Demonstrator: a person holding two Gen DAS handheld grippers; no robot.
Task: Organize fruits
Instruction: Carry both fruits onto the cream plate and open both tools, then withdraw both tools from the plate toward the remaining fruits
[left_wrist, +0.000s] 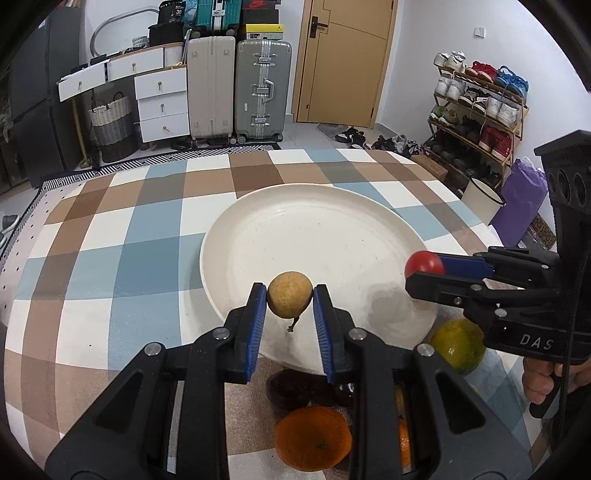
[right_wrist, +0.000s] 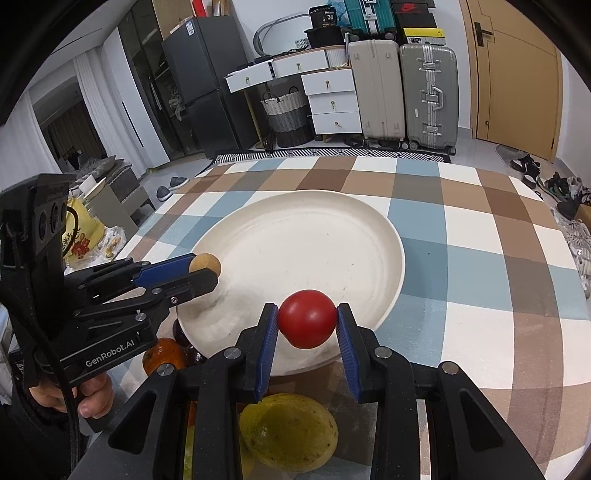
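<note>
The likeliest mishap is a roll: both fruits are round and smooth, and the wide, shallow cream-white ceramic plate (left_wrist: 258, 229) has only a low rim, so a release from any height could, I judge, send one skittering across the bare dish or over its near edge toward the fruit waiting below. The left tongs (left_wrist: 290, 300) pinch a small round tan-yellow fruit with a short brown stalk (left_wrist: 290, 298) by its sides between blue ribbed pads; it hangs over the near rim of the plate, stalk pointing down. The right tongs (right_wrist: 307, 319) pinch a glossy round red fruit, like a small tomato (right_wrist: 307, 318), also over the near edge of the plate, clear of its surface. A squeeze on so narrow a band of a sphere may let it squirt out if the hand tilts. The two tools sit near each other, so a careless sideways move could knock one against the other. Both point forward and slant downward at the dish; the right hand (left_wrist: 543, 380) and the left hand (right_wrist: 70, 397) wrap the pistol grips below. On the blue, brown and white checked table (left_wrist: 110, 229), just in front of the plate, lie a round orange citrus (left_wrist: 313, 437), a green-yellow citrus (left_wrist: 458, 343) and a dull yellow wrinkled fruit (right_wrist: 290, 430), not yet moved.
</note>
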